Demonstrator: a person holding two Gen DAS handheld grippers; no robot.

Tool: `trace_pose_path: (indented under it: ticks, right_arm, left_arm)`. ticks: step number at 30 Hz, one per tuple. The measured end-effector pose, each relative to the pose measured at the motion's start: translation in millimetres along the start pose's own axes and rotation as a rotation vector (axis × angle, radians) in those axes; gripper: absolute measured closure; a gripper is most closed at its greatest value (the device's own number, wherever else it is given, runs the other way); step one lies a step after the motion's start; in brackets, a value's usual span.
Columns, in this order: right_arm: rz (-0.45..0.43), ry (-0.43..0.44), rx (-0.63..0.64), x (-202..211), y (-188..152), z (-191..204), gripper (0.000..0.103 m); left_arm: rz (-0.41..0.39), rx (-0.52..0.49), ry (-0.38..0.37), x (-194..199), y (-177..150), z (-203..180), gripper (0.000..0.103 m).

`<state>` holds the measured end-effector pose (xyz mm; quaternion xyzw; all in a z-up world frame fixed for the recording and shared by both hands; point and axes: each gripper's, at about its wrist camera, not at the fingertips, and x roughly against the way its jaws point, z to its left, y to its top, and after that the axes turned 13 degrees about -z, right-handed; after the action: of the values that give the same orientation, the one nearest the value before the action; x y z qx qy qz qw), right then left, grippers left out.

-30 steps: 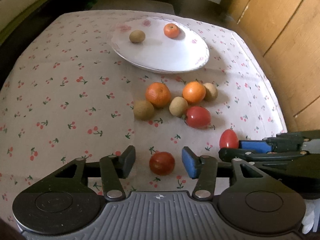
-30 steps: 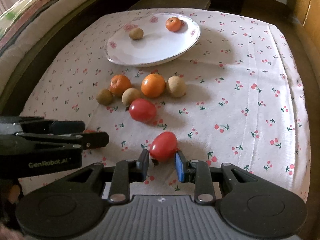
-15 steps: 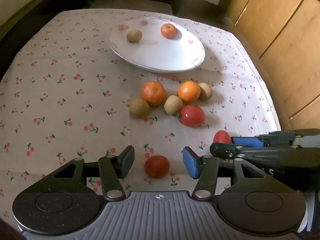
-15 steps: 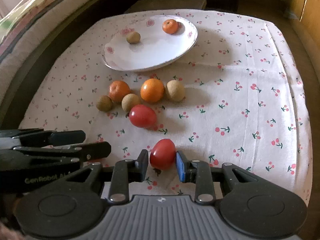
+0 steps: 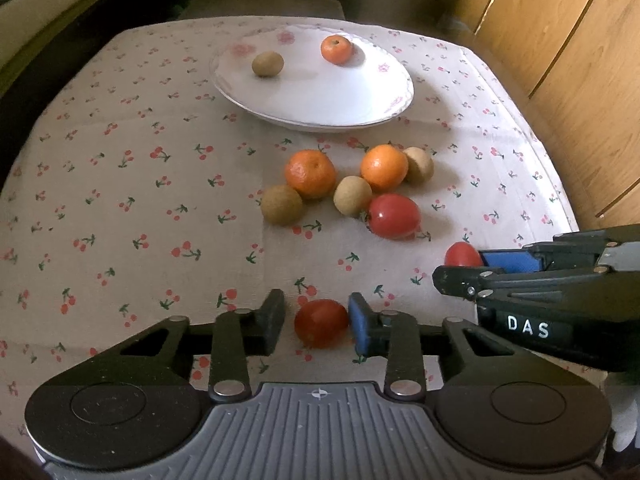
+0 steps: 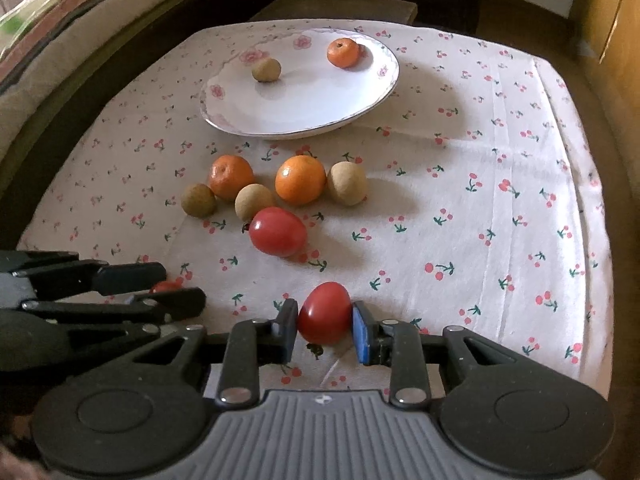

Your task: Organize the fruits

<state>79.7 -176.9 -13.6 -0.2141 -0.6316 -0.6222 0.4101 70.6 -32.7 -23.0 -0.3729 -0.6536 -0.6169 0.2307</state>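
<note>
My left gripper [image 5: 316,324] hangs over a red tomato [image 5: 321,323] on the cherry-print cloth. Its jaws are closing: the blue pad touches the tomato, while a thin gap shows at the black pad. My right gripper [image 6: 325,326] is shut on a second red tomato [image 6: 325,308], and it also shows at the right of the left wrist view. A third tomato [image 5: 394,216] lies with two oranges [image 5: 310,174] and three brown fruits [image 5: 281,204] in mid-table. The white plate [image 5: 320,100] at the back holds one small orange [image 5: 337,49] and one brown fruit [image 5: 267,64].
The tablecloth [image 5: 120,200] drops away at the rounded edges. Wooden panels [image 5: 560,60] stand close on the right. A dark stool [image 6: 336,4] sits behind the table and a couch edge [image 6: 60,20] runs along the left.
The left jaws have drawn much closer around the tomato under them. The right gripper has stayed shut on its tomato and barely moved.
</note>
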Motion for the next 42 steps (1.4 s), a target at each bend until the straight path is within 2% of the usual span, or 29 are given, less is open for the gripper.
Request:
trace_pose_path:
  ticks: [3, 13, 28, 35, 42]
  right_arm:
    - [0.000, -0.003, 0.012, 0.8, -0.7, 1.3, 0.073]
    - [-0.040, 0.010, -0.003, 12.8, 5.5, 2.8, 0.073]
    - [-0.101, 0.025, -0.045, 15.3, 37.1, -1.4, 0.077]
    - [-0.036, 0.059, -0.073, 8.6, 26.1, -2.8, 0.077]
    - [-0.003, 0.089, -0.028, -0.4, 13.7, 23.0, 0.077]
  left_arm:
    - [0.005, 0.000, -0.001, 0.5, -0.7, 0.6, 0.066]
    - [-0.012, 0.021, -0.010, 7.5, 5.6, 1.8, 0.067]
    - [-0.078, 0.044, -0.033, 8.0, 43.5, 1.2, 0.067]
    - [-0.067, 0.067, -0.041, 8.6, 39.3, 12.6, 0.067]
    - [-0.065, 0.095, -0.026, 14.0, 33.5, 28.5, 0.067]
